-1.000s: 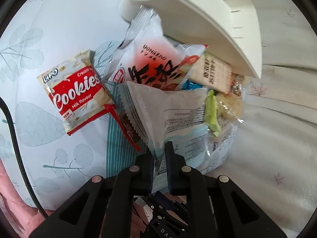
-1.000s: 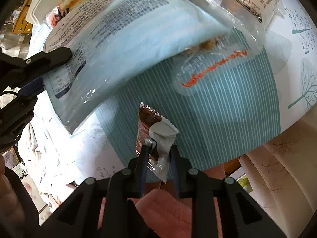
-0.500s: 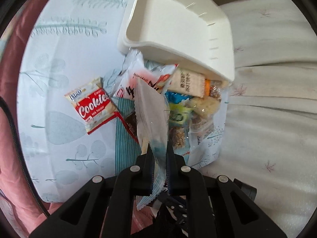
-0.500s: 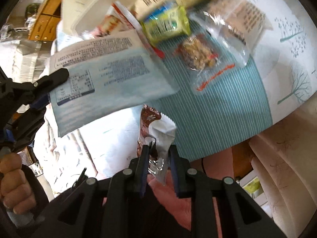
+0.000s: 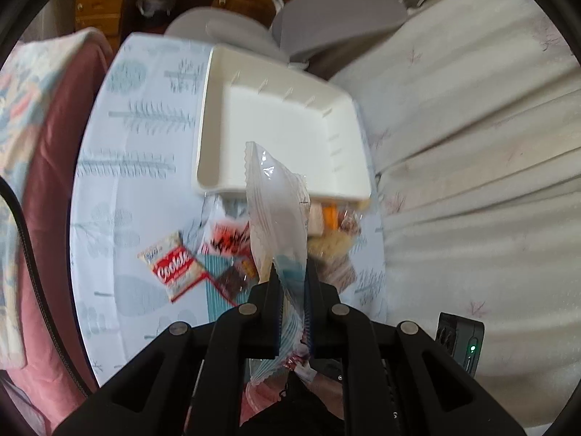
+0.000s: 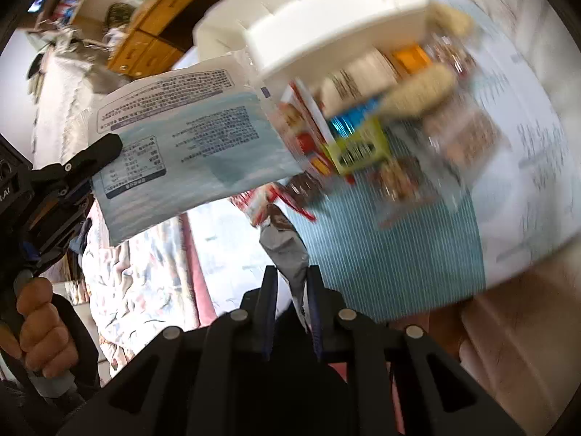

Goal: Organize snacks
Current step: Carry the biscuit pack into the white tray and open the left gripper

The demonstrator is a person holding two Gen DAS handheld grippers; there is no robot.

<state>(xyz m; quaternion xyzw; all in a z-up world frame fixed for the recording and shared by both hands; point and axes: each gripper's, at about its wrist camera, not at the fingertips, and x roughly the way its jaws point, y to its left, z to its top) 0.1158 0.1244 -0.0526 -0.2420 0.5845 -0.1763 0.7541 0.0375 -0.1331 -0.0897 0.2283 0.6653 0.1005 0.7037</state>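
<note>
My left gripper (image 5: pixel 293 272) is shut on a large pale blue and clear snack bag (image 5: pixel 277 218), held up in the air above the table; the bag also shows in the right wrist view (image 6: pixel 189 138). My right gripper (image 6: pixel 292 276) is shut on a small brown and silver snack packet (image 6: pixel 285 243), lifted off the table. A white tray (image 5: pixel 279 127) stands empty at the far side, also seen in the right wrist view (image 6: pixel 326 11). A pile of snacks (image 5: pixel 326 232) lies in front of it, with a red Cookies packet (image 5: pixel 172 269) to its left.
The snacks lie on a teal striped mat (image 6: pixel 392 254) on a round table with a pale tree-print cloth (image 5: pixel 138 167). A pink cushioned seat (image 5: pixel 47 167) is to the left, a white bedspread (image 5: pixel 472 145) to the right. A black device (image 5: pixel 463 338) lies near the right.
Both grippers have risen and pulled back from the table with their packets. The blue bag now hangs clear of the snack pile, and the tray interior shows.
</note>
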